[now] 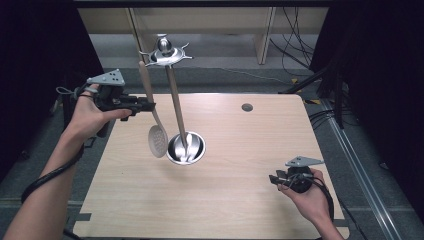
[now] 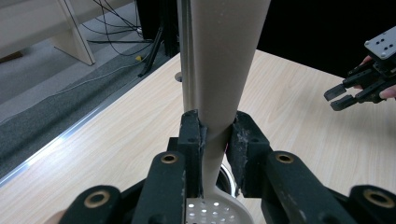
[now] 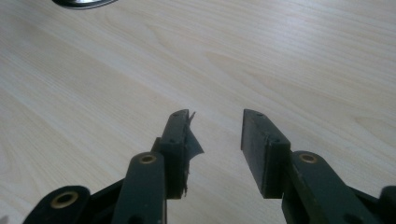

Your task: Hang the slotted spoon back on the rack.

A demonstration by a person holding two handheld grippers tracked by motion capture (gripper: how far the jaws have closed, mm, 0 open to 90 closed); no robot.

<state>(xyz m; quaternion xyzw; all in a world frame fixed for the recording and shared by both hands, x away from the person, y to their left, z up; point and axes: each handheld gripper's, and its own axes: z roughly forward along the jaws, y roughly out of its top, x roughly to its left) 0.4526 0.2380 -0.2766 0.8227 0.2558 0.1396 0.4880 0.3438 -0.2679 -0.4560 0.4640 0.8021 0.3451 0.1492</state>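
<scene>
The slotted spoon (image 1: 152,115) hangs left of centre in the high view, clamped by its handle in the left gripper (image 1: 145,106), perforated bowl down just beside the stand's round base (image 1: 186,148); whether they touch is unclear. The right gripper (image 1: 274,179), jaws apart and empty, sits lower right near the table (image 1: 240,210) edge, bare wood between.

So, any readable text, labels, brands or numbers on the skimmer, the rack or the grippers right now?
None: no words, numbers or signs can be read.
Beige perforated plastic skimmer spoon: plain, no marking visible.
Chrome utensil rack with round base: no marking visible.
Left hand-held gripper, shut on the skimmer's handle: no label.
Right hand-held gripper, open: no label.
Light wooden table: bare wood grain.
</scene>
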